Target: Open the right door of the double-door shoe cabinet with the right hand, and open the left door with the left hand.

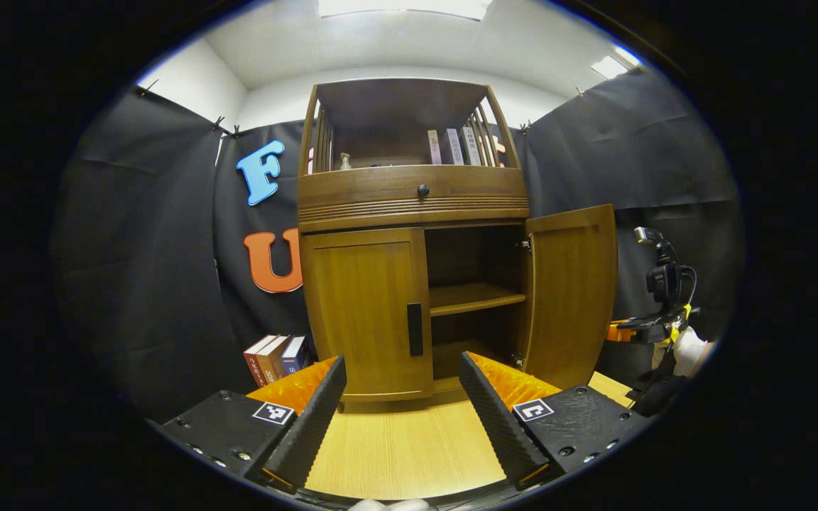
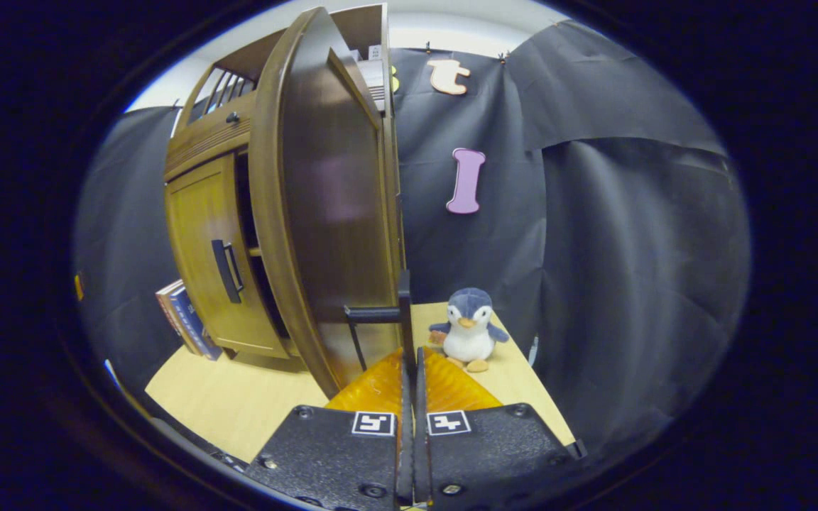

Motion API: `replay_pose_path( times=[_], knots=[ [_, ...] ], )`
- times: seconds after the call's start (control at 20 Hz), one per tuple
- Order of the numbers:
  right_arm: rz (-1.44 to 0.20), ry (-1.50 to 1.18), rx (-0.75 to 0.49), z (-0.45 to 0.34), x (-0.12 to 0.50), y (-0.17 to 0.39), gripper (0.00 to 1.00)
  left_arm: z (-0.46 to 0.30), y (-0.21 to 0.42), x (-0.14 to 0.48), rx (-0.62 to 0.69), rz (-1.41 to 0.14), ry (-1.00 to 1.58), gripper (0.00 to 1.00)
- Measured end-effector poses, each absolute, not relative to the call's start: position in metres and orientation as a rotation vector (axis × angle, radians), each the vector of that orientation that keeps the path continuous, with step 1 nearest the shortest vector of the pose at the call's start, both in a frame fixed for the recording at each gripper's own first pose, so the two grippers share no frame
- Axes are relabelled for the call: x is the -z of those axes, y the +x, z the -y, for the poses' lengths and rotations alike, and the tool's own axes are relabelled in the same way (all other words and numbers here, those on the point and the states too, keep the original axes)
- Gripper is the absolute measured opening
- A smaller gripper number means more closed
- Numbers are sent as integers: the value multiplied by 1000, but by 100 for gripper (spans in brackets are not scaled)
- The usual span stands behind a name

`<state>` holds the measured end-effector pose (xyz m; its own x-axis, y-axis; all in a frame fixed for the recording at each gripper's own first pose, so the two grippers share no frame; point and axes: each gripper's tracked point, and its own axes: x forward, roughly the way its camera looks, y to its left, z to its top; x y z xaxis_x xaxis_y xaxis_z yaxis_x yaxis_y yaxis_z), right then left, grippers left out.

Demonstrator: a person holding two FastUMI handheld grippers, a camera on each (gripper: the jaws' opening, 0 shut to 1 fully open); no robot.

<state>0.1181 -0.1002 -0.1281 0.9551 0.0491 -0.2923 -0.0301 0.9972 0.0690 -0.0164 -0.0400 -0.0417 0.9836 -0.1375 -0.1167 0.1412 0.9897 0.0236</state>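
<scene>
Shoe cabinet of brown wood (image 1: pixel 412 206), double-doored with an open slatted top shelf and a knobbed drawer, stands on the pale wood-grain bench (image 1: pixel 402 447) against the black cloth wall.

Progress: the right door (image 1: pixel 571 291) stands swung well outward, exposing the inner shelf (image 1: pixel 476 298). That half of the task reads as done or nearly so. The left door (image 1: pixel 363 312) sits flush and closed, its dark vertical handle (image 1: pixel 415 328) untouched; this half remains.

Right gripper (image 2: pixel 409 358): fingers drawn almost together on the dark handle (image 2: pixel 403 312) at the edge of the open door, apparently clamped on it.

Left gripper (image 1: pixel 402 394): fingers spread wide, holding nothing, well short of the cabinet and roughly facing the closed door's handle. In my judgement the next step is to advance onto that handle and pull.

Surroundings: a small stack of books (image 1: pixel 275 357) leans beside the cabinet's left foot; a grey-and-white plush penguin (image 2: pixel 467 328) sits on the bench near the open door. Books (image 1: pixel 455 147) and a small bottle (image 1: pixel 344 162) occupy the top shelf. White ceiling with light panels overhead.
</scene>
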Motion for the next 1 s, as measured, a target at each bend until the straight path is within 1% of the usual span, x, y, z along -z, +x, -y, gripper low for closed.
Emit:
replay_pose_path(
  times=[0.2,0.25,0.3,0.4,0.45,0.6,0.65,0.95,1.0],
  knots=[
    [-299,49,-101,116,129,122,4,45,-13,42,111,-120,28,96],
    [-301,45,-120,118,129,122,4,47,-11,42,105,-123,26,100],
    [-303,39,-142,124,130,124,4,48,-9,42,92,-127,28,96],
    [-296,9,-188,134,128,127,4,52,-6,40,76,-125,23,96],
    [-297,2,-210,137,127,127,4,55,-4,40,70,-123,22,100],
    [-289,-39,-276,137,127,129,4,62,-1,41,56,-128,23,100],
    [-286,-61,-284,138,126,130,4,66,-1,40,57,-131,21,96],
    [-280,-46,-273,137,126,129,5,72,3,40,65,-135,29,96],
    [-280,-50,-267,138,126,128,5,72,2,39,70,-132,30,100]
  ],
)
